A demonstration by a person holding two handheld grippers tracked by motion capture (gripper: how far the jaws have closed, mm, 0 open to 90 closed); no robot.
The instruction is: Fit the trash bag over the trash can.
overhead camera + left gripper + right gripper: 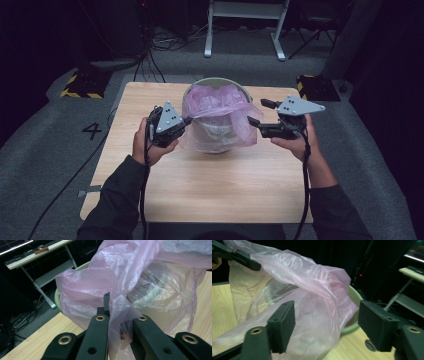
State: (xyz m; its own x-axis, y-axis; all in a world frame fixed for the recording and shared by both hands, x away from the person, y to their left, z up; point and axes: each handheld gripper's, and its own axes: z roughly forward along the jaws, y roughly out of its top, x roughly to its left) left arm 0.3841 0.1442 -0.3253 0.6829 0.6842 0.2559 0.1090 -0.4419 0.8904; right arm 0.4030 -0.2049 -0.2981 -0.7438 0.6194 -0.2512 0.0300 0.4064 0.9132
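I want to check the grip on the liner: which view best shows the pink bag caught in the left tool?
The left gripper view: its left tool is shut on a fold of the pink bag. The high view shows that pinch small, beside the bin. The right gripper view shows it far off at top left.

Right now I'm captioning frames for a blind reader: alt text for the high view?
A person at a wooden table fits a pink plastic bag over a pale green bin. The left gripper pinches the bag's edge; the right gripper is open beside it.
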